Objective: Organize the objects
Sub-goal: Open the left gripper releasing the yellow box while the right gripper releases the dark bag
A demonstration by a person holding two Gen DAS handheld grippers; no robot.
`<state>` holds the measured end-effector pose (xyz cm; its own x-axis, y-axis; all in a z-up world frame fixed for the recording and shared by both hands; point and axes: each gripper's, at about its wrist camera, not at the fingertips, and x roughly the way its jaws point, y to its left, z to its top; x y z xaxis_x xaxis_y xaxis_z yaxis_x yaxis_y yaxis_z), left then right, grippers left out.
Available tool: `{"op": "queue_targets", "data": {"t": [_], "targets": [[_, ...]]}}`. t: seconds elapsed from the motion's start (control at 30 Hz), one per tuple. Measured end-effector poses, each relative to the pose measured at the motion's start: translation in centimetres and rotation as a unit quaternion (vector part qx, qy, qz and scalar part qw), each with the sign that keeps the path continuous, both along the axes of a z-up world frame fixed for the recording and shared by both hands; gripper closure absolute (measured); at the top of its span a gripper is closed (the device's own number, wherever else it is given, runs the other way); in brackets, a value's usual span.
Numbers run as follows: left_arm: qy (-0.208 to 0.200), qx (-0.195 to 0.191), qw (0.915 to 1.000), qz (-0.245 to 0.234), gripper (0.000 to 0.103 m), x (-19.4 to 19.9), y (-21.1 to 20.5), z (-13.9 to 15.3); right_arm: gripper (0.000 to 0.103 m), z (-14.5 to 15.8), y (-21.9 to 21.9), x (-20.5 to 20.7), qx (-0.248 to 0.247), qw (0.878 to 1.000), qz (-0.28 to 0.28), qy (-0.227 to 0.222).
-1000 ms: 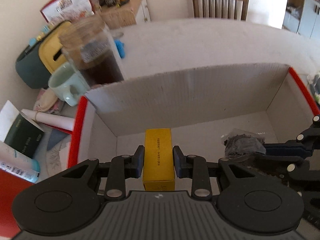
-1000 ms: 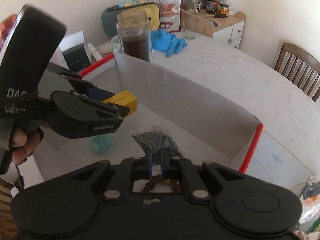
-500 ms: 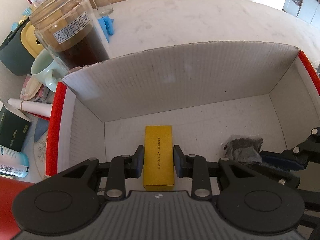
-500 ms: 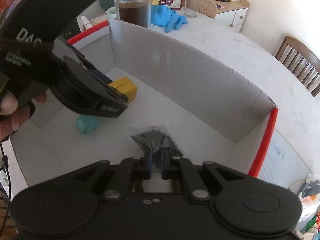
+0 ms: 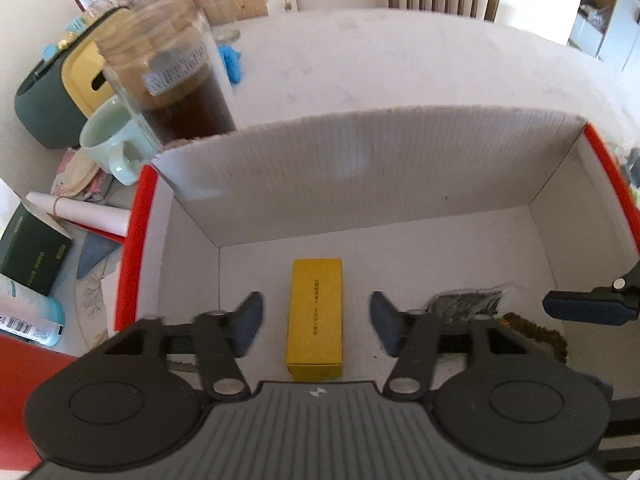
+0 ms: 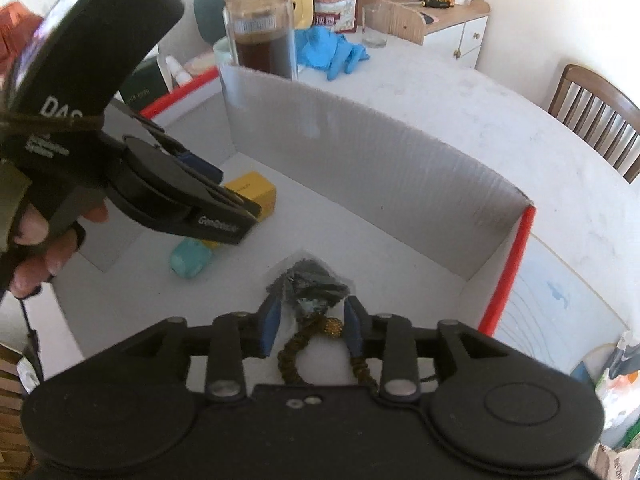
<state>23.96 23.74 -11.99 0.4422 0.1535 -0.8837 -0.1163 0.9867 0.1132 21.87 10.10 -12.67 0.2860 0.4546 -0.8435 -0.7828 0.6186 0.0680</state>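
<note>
A yellow box (image 5: 316,316) lies on the floor of a white cardboard box with red edges (image 5: 360,160). My left gripper (image 5: 316,316) is open, its fingers apart on either side of the yellow box. My right gripper (image 6: 312,316) is open over a small dark bag (image 6: 312,284) with a brown beaded band (image 6: 296,344) lying on the box floor. The dark bag (image 5: 464,304) and one right fingertip (image 5: 584,312) show in the left wrist view. The yellow box (image 6: 252,192) and a teal item (image 6: 192,258) lie under the left gripper in the right wrist view.
A tall glass jar of dark liquid (image 5: 172,76) and a pale green mug (image 5: 112,140) stand just outside the box's far left corner. Blue gloves (image 6: 332,52), a dark green box (image 5: 32,256), a rolled paper (image 5: 76,212) and chairs (image 6: 592,116) surround the table.
Both grippers have opened. The left let go of the yellow box, the right let go of the dark bag; both objects now rest on the box floor.
</note>
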Motion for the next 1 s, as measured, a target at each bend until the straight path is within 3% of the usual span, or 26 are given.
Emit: {"op": "queue_targets", "data": {"t": [0.63, 0.87, 1.0], "targets": [[-0.076, 0.004, 0.9971, 0.008, 0.041, -4.9, -2.4, 4.9, 0.042, 4.7, -5.6, -2.2, 0.094, 0.996, -0.008, -0.002], [-0.117, 0.014, 0.993, 0.002, 0.028, -7.4, -4.6, 7.0, 0.024, 6.8, -8.6, -3.3, 0.13, 0.991, -0.008, -0.011], [-0.139, -0.003, 0.9903, 0.002, 0.019, -8.7, -5.7, 8.1, 0.017, 7.5, -10.8, -3.8, 0.146, 0.989, -0.016, -0.014]]}}
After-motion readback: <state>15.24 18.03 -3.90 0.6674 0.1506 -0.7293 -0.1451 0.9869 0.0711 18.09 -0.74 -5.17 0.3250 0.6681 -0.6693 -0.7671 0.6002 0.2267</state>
